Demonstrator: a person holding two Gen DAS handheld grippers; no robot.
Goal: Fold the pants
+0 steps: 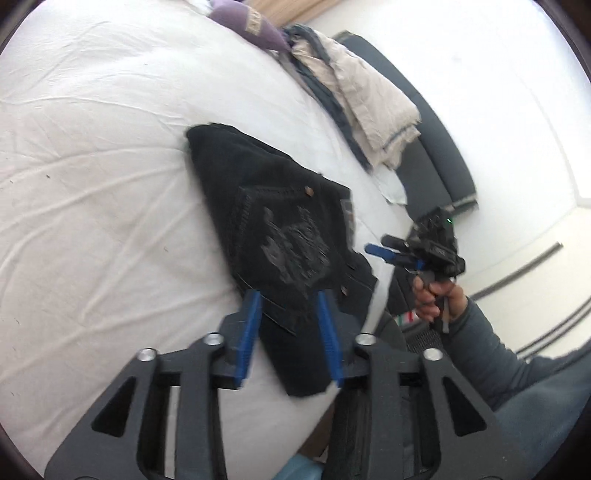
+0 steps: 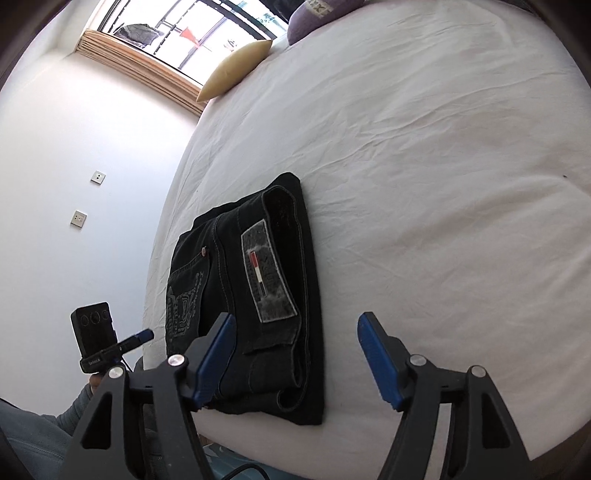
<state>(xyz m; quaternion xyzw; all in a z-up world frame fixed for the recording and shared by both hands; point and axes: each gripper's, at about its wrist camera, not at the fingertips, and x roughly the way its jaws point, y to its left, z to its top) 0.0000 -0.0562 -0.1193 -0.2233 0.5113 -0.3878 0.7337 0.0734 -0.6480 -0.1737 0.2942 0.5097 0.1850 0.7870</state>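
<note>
Black pants (image 2: 255,291) folded into compact stack near bed (image 2: 424,166) edge, long axis running away from both, straight ahead of left gripper (image 1: 288,332) and right gripper (image 2: 295,354), jaws spread, holding nothing, left nearer.

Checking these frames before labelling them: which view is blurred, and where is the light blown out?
Left wrist view: motion-smeared, the pocket stitching on the black pants streaks, and the far wall is washed out. Right wrist view: sharp, the waist patch reads clearly, only the window glares. Both bend the bed edge, fisheye style.
</note>
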